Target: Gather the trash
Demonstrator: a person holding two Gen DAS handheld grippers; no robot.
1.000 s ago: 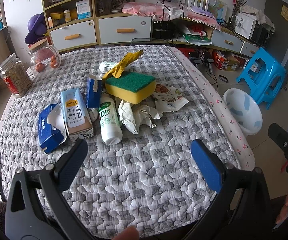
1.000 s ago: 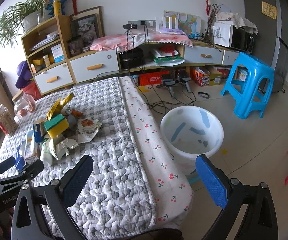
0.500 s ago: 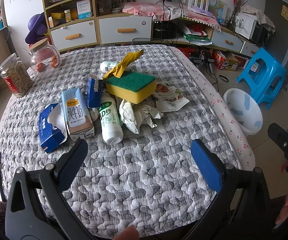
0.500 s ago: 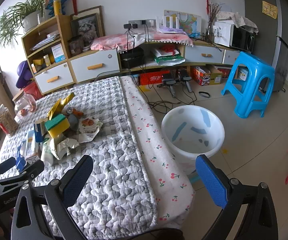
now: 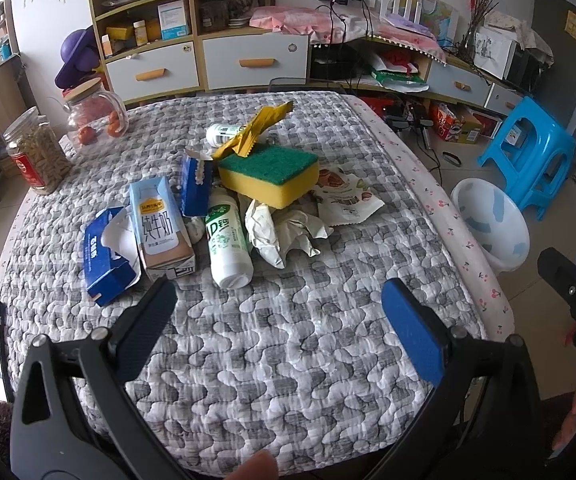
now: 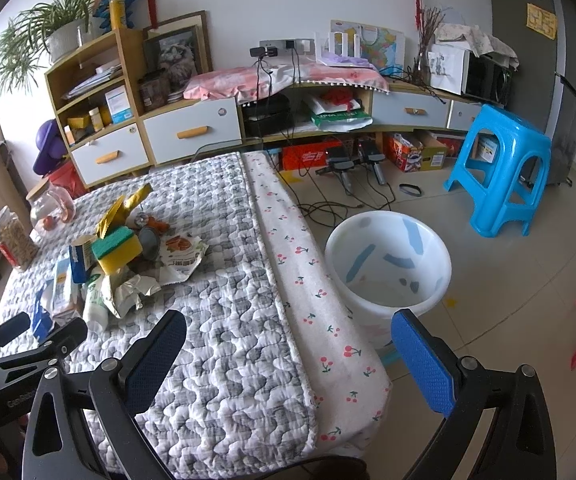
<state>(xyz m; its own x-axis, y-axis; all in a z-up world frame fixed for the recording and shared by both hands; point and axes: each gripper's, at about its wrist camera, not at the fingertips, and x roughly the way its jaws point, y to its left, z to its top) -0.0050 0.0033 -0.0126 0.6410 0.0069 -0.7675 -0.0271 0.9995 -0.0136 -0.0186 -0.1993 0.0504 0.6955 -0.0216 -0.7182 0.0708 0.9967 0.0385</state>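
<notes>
Both the left gripper [image 5: 275,312] and right gripper [image 6: 288,344] hover with jaws wide, empty. Heaped trash, topped by a yellow-green sponge [image 5: 268,173], lies ahead of the left jaws; the white plastic bin [image 6: 388,258] stands on the floor beyond the right jaws. Risk: a careless grab likely topples the stack or rolls the white green-labelled bottle [image 5: 227,246] across the quilted worktop [image 5: 288,360].

Grey-white quilted table cover [image 5: 271,360] (cherry-print border); yellow sponge [image 5: 271,172], green top; white bin [image 6: 388,264], blue patches; blue stool [image 6: 504,168].

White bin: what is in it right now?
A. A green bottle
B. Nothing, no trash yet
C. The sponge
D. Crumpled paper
B: the white bin on the floor beside the table shows only its bare patterned inside, while the trash pile sits on the quilt.
</notes>
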